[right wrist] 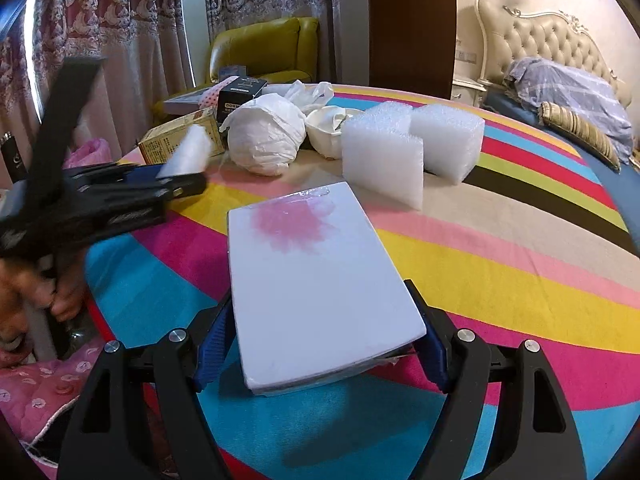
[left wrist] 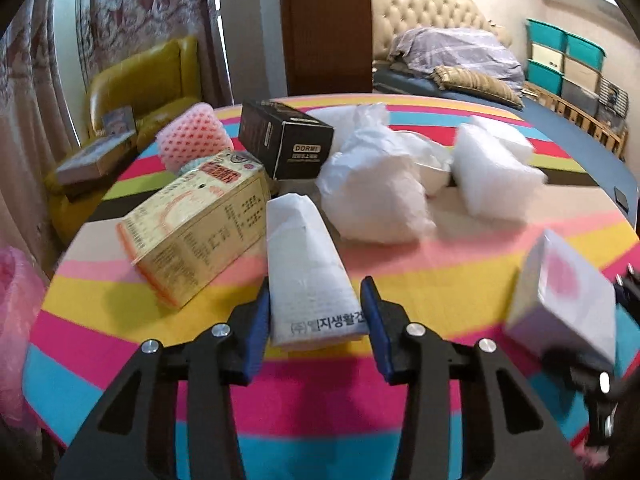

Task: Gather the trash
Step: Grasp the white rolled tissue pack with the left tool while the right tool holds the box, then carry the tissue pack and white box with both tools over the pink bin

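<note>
We see a round table under a striped cloth [left wrist: 460, 276] of pink, yellow and blue bands, littered with trash. In the left wrist view, our left gripper [left wrist: 316, 312] sits at the lower centre of the frame with a white packet [left wrist: 308, 264] between its blue pads; the left pad touches it, but a sliver of gap shows at the right pad, so we cannot tell whether the packet is clamped. Korean print runs along the packet's near end. To its upper left lies a yellow carton [left wrist: 192, 224] covered in small text too fine to read, and behind that a black box [left wrist: 284, 140] with a label reading "DORMI". A crumpled white bag [left wrist: 372, 196] and foam blocks [left wrist: 496, 168] lie toward the upper right. In the right wrist view, our right gripper [right wrist: 320, 336] grasps a flat white box [right wrist: 316, 280] with a pink blotch, held at the centre of the frame just above the cloth.
</note>
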Demonstrator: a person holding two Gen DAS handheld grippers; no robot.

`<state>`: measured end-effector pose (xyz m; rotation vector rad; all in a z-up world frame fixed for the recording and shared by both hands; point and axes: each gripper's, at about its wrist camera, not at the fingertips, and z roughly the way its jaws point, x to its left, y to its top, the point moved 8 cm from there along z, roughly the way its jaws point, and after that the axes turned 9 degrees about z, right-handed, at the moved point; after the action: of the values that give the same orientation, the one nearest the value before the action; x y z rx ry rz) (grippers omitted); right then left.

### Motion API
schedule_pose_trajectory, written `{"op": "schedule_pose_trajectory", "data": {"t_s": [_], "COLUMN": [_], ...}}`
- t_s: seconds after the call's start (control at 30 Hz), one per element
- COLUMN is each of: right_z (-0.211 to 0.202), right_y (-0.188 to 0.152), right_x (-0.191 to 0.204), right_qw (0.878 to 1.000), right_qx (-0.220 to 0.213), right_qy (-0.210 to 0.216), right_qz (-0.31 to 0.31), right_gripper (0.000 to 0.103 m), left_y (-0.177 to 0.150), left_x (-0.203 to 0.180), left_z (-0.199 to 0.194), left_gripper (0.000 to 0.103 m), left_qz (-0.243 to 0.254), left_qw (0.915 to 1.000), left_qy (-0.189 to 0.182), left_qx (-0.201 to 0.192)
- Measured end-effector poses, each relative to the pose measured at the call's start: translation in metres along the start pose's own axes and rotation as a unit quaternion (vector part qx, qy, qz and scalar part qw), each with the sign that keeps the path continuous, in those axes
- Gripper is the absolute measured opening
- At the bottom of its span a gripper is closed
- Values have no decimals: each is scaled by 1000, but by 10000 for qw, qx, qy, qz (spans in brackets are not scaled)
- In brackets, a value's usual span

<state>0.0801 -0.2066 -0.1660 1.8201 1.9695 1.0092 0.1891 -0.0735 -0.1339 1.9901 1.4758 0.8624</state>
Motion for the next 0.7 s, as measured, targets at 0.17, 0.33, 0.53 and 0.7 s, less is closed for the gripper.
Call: {"op": "schedule_pose_trajectory", "data": {"t_s": [0.17, 0.33, 0.53, 0.7], "right_z": [0, -6, -7, -6], "right_y": [0, -1, -1, -3], "right_x": [0, 5, 1, 1], "right_qw": [10000, 9999, 9999, 9997], "right_qx": [44, 52, 69, 76], "right_qy": [0, 91, -49, -83], "right_qz": [18, -68, -150, -215], "right_gripper": [75, 84, 84, 73], "left_y": [-16, -29, -31, -30], "left_x": [-2, 5, 10, 14], "left_z": [-23, -33, -36, -36], "left_gripper": [42, 42, 42, 42], "left_qz": [101, 10, -76, -111], "left_qw": [9996, 9995, 9993, 9992], "left_qy": [13, -18, -62, -70], "left_qx": [-257, -316, -366, -379]}}
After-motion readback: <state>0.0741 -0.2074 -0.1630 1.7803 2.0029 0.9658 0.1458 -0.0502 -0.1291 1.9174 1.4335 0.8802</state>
